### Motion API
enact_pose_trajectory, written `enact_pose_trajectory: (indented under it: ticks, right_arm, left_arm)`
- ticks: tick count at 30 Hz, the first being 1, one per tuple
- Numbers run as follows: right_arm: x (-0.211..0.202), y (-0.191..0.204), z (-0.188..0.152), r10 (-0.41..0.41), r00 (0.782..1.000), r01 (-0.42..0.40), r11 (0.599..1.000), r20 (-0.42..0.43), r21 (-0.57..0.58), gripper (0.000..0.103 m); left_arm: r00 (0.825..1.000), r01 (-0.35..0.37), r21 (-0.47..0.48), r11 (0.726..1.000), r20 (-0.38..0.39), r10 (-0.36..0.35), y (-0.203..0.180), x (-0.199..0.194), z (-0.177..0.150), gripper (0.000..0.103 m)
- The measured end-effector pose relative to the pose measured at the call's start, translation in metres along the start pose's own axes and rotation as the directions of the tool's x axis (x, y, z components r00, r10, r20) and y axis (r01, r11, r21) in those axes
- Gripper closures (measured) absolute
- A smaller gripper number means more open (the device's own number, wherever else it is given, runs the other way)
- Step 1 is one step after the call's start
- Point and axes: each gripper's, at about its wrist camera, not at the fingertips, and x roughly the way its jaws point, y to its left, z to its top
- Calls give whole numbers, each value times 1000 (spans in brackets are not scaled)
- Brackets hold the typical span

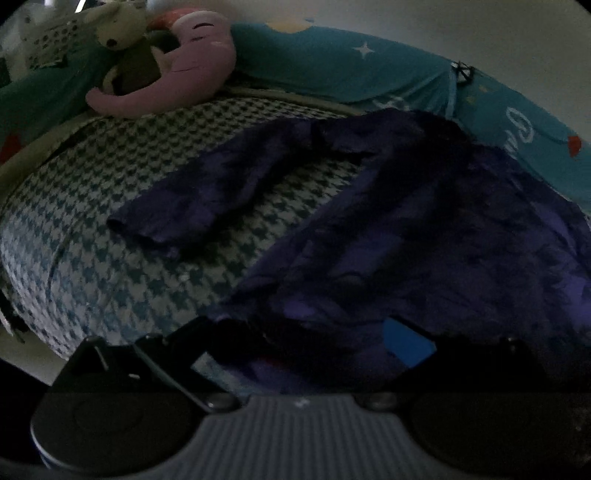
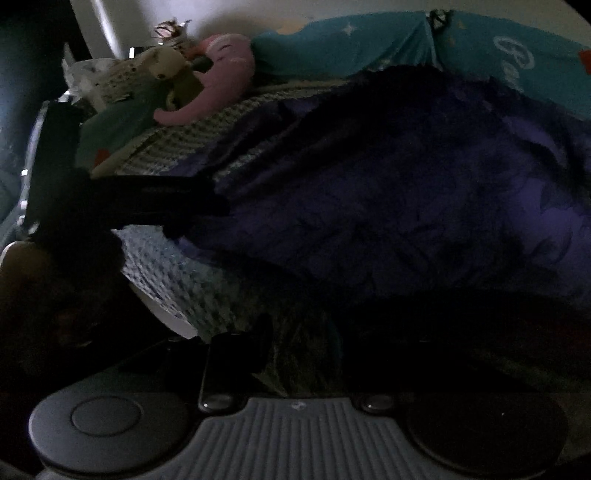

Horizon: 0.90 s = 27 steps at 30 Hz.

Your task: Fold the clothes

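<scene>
A dark purple long-sleeved garment (image 1: pixel 424 229) lies spread on the houndstooth bed cover (image 1: pixel 110 266), one sleeve (image 1: pixel 192 199) stretched out to the left. My left gripper (image 1: pixel 295 343) is open at the garment's near hem, which lies between its fingers; the blue pad (image 1: pixel 406 343) of the right finger shows. From the right wrist view the same garment (image 2: pixel 388 192) fills the middle, and the left gripper (image 2: pixel 177 206) reaches its left edge. My right gripper (image 2: pixel 295 347) hovers low at the near hem in deep shadow; only its left finger (image 2: pixel 236 358) is plain.
A pink plush toy (image 1: pixel 184 74) and a pale plush toy (image 1: pixel 118 29) sit at the head of the bed. A teal bumper (image 1: pixel 351 62) with stars runs along the far side against the wall. The bed's near edge (image 2: pixel 162 306) drops off at lower left.
</scene>
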Motion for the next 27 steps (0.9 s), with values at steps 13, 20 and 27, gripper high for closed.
enact_pose_trajectory:
  ticks: [13, 20, 27]
  right_arm:
    - [-56, -56, 21, -242, 968, 230, 961, 63, 155, 70]
    - [-68, -103, 19, -278, 960, 261, 922, 21, 286, 68]
    - [-57, -123, 3, -256, 961, 276, 912, -106, 304, 68]
  left_arm:
    - [996, 94, 79, 992, -21, -92, -46, 4, 0, 0]
    - [992, 122, 121, 985, -41, -118, -65, 13, -3, 0]
    - [987, 153, 180, 972, -82, -140, -82, 20, -12, 0]
